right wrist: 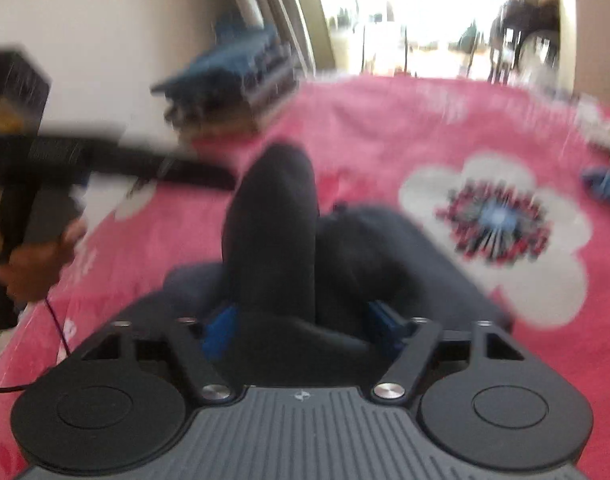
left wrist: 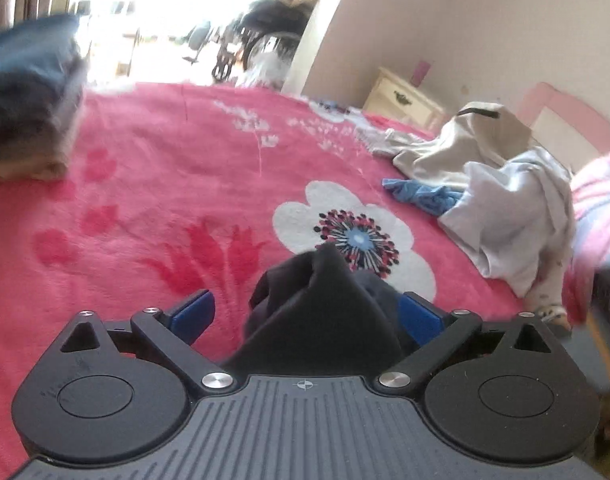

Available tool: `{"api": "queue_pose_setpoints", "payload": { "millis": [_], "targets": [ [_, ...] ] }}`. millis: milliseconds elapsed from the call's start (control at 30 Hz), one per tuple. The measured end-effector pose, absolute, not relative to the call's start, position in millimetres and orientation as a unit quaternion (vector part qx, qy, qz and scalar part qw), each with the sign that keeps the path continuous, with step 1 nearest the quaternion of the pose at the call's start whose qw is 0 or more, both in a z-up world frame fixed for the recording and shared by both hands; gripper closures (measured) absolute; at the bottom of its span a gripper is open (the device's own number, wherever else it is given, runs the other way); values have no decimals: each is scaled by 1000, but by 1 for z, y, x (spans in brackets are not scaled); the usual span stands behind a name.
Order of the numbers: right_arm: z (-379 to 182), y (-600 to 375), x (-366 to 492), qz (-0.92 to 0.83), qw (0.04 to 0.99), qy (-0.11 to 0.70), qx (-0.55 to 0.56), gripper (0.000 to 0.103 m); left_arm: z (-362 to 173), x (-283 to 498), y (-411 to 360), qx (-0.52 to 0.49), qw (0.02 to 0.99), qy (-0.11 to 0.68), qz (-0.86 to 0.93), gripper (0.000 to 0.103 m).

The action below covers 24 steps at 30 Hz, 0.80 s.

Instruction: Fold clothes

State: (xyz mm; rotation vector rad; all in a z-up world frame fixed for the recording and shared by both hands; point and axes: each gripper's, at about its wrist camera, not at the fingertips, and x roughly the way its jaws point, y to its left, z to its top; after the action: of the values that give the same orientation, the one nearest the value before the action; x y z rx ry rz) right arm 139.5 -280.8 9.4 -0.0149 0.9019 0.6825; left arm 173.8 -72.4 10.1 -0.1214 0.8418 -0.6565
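At the far left of the bed, in the left wrist view, we see a stack of folded clothes [left wrist: 29,96], blurred, resting on the pink flowered blanket [left wrist: 165,168]. Near the middle, our left tongs [left wrist: 305,314] stand spread wide, their blue pads [left wrist: 195,312] apart, with a bunch of the dark garment [left wrist: 325,308] rising between them; it leans against the right pad while the left pad is clear of it, so the tongs are released. To the right lie a blue cloth [left wrist: 425,196], a white garment [left wrist: 517,220] and a beige one [left wrist: 465,140], heaped together, with a cream nightstand [left wrist: 401,98] beyond them.

In the right wrist view, much blurred, the left tongs [right wrist: 177,172] reach in from the left, near the folded stack [right wrist: 233,88]. Our right tongs [right wrist: 301,328] have the dark garment [right wrist: 273,232] standing up between the blue pads [right wrist: 221,330]; we cannot tell whether they clench it. The rest of the garment lies on the blanket [right wrist: 385,128] just beside the white flower.
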Motion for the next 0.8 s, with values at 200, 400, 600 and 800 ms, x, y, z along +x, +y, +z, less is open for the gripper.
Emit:
{"api": "queue_pose_setpoints", "payload": {
  "millis": [200, 400, 600, 800],
  "targets": [
    [-1, -299, 100, 327, 815, 477, -38, 96, 0, 171, -64, -59, 858, 426, -281, 86],
    [-4, -332, 42, 300, 788, 536, -50, 98, 1, 150, -42, -56, 866, 429, -251, 99],
    [5, -360, -1, 279, 774, 567, -25, 98, 15, 104, 17, -79, 875, 430, -208, 100],
    [12, -359, -34, 291, 757, 583, -42, 95, -1, 45, 71, -69, 870, 461, -163, 100]
  ]
}}
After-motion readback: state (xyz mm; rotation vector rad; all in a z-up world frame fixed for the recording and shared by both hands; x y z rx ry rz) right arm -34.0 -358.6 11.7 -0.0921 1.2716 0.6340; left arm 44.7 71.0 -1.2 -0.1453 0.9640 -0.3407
